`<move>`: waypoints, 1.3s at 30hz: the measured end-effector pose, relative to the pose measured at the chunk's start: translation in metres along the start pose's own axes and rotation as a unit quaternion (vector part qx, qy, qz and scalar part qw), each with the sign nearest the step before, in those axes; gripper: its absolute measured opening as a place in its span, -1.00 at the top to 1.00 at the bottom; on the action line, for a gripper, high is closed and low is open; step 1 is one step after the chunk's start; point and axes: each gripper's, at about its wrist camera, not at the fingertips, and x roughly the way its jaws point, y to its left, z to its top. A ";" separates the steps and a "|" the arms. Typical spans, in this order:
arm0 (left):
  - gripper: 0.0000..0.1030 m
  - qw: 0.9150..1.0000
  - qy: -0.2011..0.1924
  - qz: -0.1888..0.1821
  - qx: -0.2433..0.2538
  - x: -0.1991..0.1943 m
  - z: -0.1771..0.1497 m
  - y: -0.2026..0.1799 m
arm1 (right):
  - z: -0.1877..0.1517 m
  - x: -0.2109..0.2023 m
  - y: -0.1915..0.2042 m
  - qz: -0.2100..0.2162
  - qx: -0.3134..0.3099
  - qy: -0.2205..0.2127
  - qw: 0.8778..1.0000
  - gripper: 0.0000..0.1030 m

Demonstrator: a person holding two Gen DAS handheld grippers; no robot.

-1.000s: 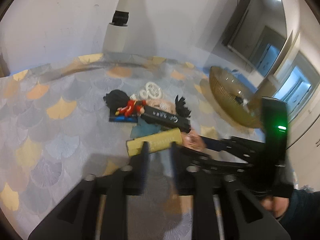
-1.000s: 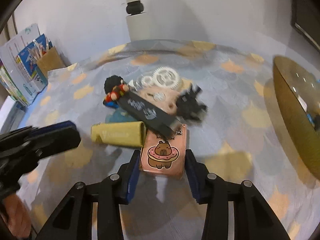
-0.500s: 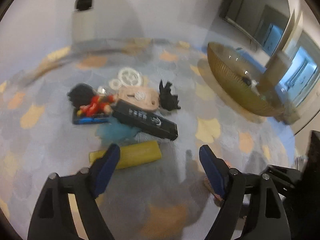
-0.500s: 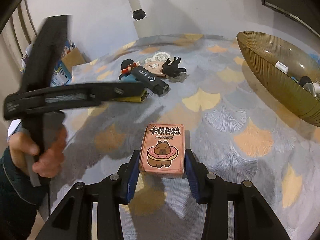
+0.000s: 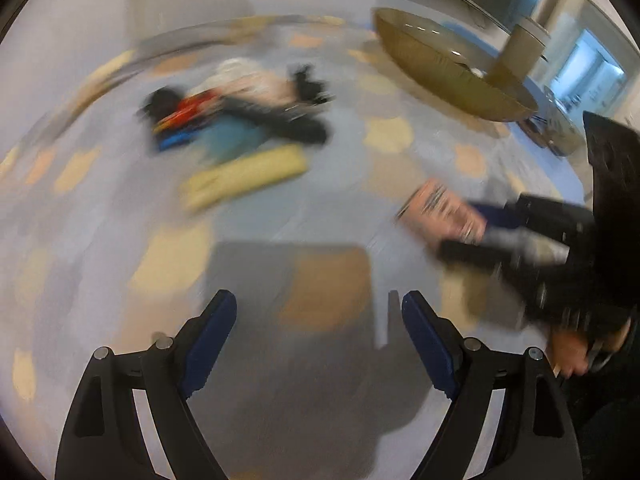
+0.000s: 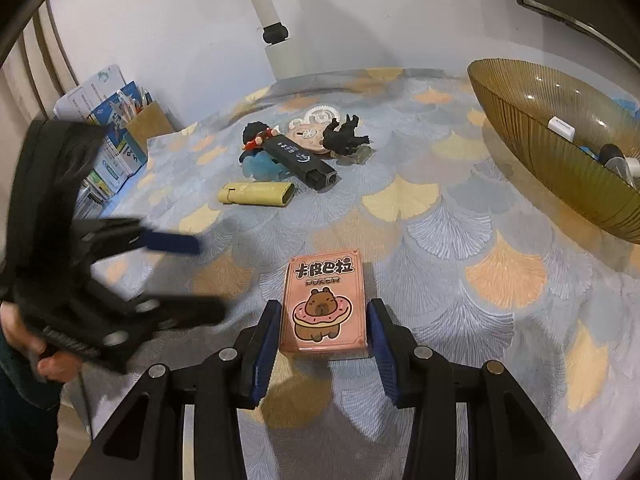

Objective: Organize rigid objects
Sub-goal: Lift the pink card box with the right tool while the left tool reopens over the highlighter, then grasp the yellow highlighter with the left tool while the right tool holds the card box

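Observation:
My right gripper (image 6: 324,336) is shut on a pink poker card box (image 6: 323,306) with a capybara picture, held low over the patterned tablecloth. The box shows blurred in the left wrist view (image 5: 440,212). My left gripper (image 5: 318,340) is open and empty; it also shows at the left of the right wrist view (image 6: 180,276). A pile lies farther back: a yellow case (image 6: 256,193), a black stick (image 6: 304,158), a black animal figure (image 6: 344,136), a red-and-black figure (image 6: 258,138), white gears (image 6: 316,116).
An amber ribbed bowl (image 6: 532,140) stands at the right with a white item (image 6: 561,127) and other small things inside. Books and a pen box (image 6: 120,128) stand at the far left. A white post (image 6: 276,40) rises behind the table.
My right gripper has carried the pink box back from the pile toward the near side. My left gripper has opened wide and pulled back from the yellow case; its view is motion-blurred.

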 end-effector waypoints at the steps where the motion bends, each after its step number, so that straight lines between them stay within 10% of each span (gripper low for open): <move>1: -0.62 1.000 -0.001 0.002 -0.020 -0.007 -0.008 0.010 | 0.000 0.001 0.000 0.000 0.000 0.000 1.000 0.19; 9: -0.62 0.993 -0.061 -0.007 -0.105 -0.021 0.007 0.041 | 0.000 0.000 -0.004 0.011 0.012 -0.002 1.000 0.19; 18: -0.63 0.997 -0.041 -0.024 -0.053 0.026 0.072 0.039 | 0.000 0.000 -0.005 0.017 0.012 -0.002 1.000 0.17; 25: -0.63 0.996 0.004 -0.081 0.043 0.020 0.050 -0.006 | 0.001 0.000 -0.013 0.041 0.032 -0.003 0.999 0.17; 36: -0.61 0.998 -0.024 0.027 0.054 0.038 0.070 -0.020 | 0.001 0.000 -0.011 0.038 0.031 -0.005 0.999 0.14; 38: -0.47 0.995 -0.031 0.054 0.071 0.040 0.066 -0.030 | 0.001 0.001 -0.007 0.029 0.021 -0.004 0.999 0.12; 39: -0.09 0.995 -0.039 0.048 0.074 0.039 0.067 -0.035 | 0.001 0.001 -0.005 0.025 0.016 -0.004 1.000 0.09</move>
